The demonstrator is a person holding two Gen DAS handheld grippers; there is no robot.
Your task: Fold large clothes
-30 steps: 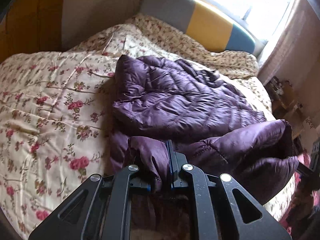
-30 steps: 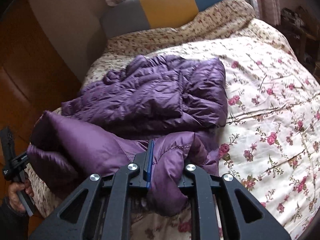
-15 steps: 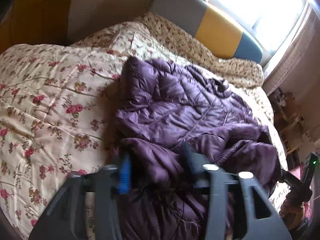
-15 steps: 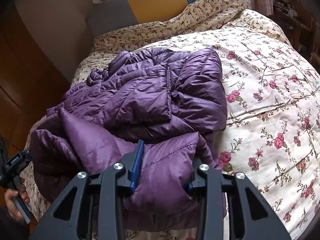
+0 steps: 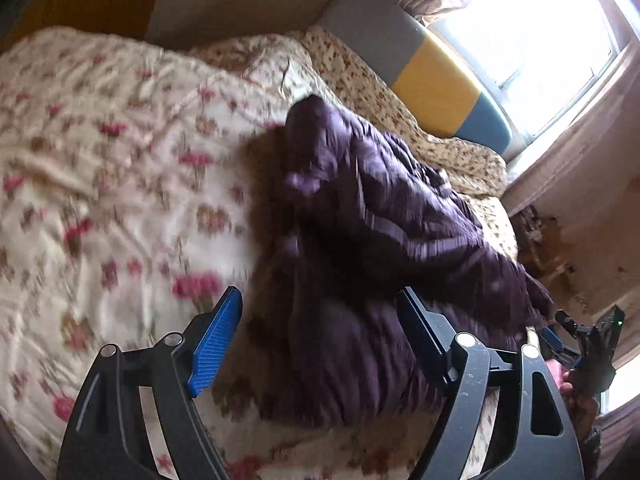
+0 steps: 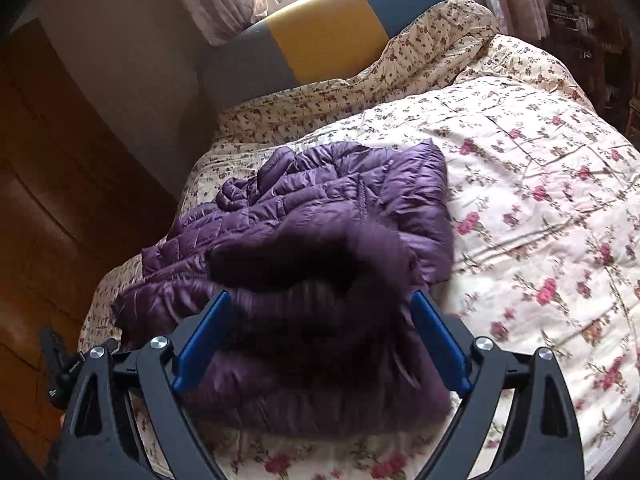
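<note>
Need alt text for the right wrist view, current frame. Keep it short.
A folded purple puffer jacket lies on a floral bedspread, seen between the wide-open blue-padded fingers of the right gripper, which holds nothing. Behind it are a grey, yellow and blue headboard and a curtained window; the other gripper shows at the lower left edge.

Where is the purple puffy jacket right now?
The purple jacket lies bunched on the flowery bedspread, toward the bed's left side in the right wrist view, just ahead of both open grippers, the right gripper and left gripper.
</note>
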